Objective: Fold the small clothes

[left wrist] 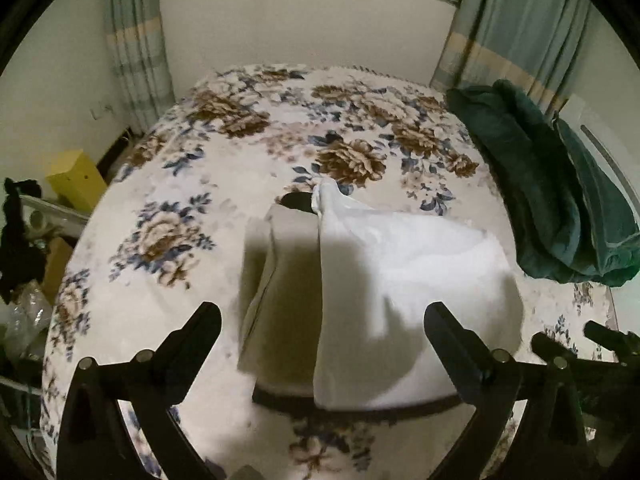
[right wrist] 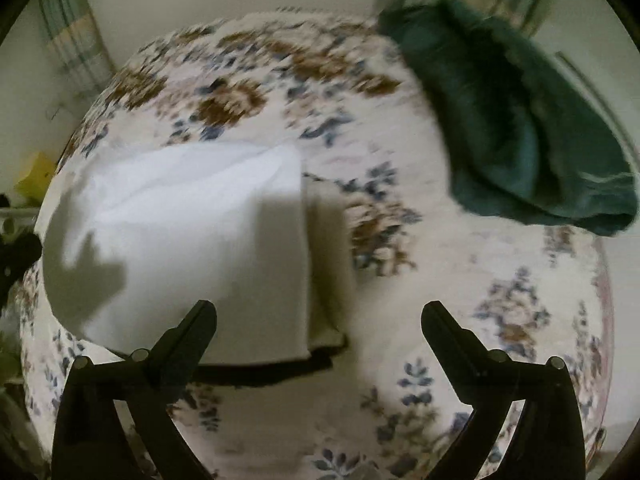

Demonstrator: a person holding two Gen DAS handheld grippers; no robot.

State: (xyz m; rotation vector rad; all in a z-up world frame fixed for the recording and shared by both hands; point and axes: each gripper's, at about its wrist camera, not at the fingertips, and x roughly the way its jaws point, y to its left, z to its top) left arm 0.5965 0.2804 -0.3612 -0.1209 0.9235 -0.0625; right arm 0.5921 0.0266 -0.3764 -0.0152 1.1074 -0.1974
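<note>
Folded white garment lies on the flowered bed.
Left gripper and right gripper both stand wide apart, holding nothing; a green cloth lies far right.

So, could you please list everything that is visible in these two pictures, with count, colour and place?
white folded garment: one, white over a beige layer, on the bed, middle
dark green bundled cloth: one, dark green, bed's far right edge
floral bed cover: one, cream with brown and blue flowers, under everything
striped curtains: two, grey-green, beside the window
yellow box: one, yellow, floor left of bed
left gripper: black, open, empty
right gripper: black, open, empty
</note>
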